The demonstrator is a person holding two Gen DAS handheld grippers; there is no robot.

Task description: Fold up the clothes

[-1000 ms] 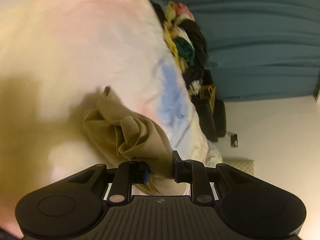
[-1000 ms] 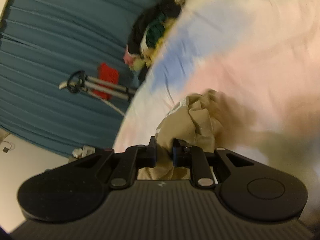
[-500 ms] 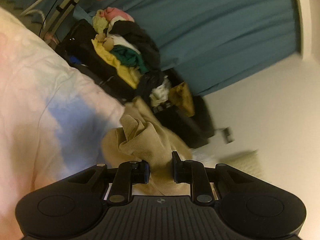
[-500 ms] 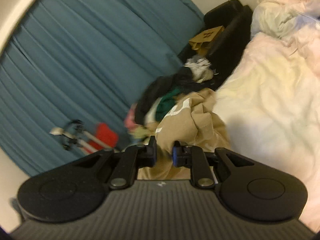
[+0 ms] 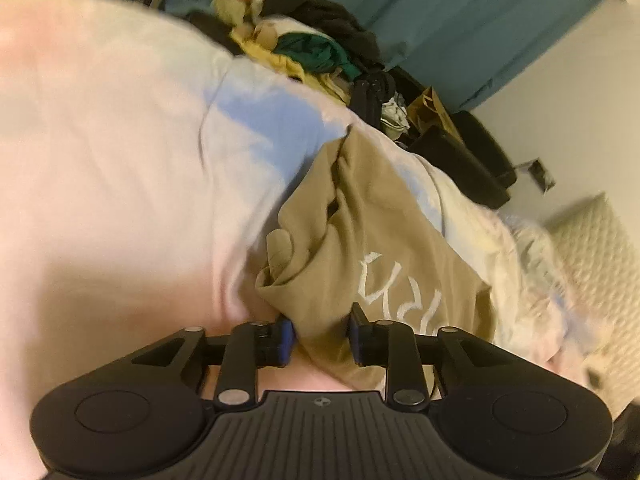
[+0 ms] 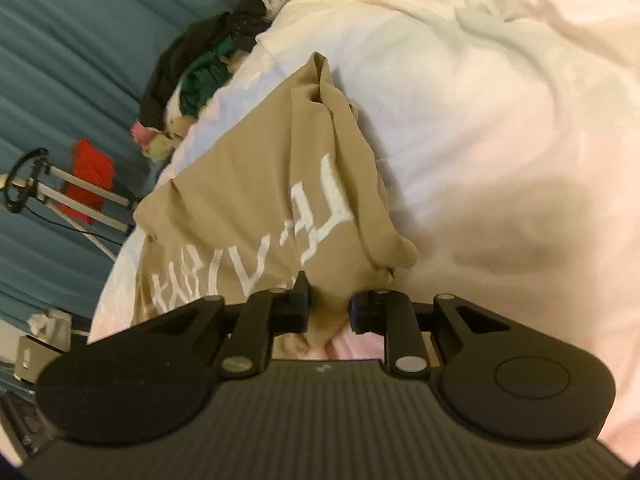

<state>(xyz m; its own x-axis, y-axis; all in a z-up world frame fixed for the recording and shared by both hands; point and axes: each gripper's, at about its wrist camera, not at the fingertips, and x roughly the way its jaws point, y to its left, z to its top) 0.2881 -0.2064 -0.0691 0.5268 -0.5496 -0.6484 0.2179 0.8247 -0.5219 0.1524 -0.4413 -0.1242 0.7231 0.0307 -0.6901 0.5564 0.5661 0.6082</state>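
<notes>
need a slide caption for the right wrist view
Right gripper holds the edge of a tan shirt with white lettering, spread on a pastel bedspread.

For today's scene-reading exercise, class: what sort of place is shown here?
Most likely a bedroom: a pastel pink-and-blue quilt covers a bed, teal pleated curtains hang behind, and a heap of unsorted clothes waits beside it.

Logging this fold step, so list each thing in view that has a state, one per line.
Tan T-shirt: spread print-up on the bedspread, both near corners held.
Left gripper: shut on the tan T-shirt.
Right gripper: shut on the tan T-shirt.
Bedspread: rumpled.
Clothes pile: unfolded heap.
Curtain: drawn.
</notes>
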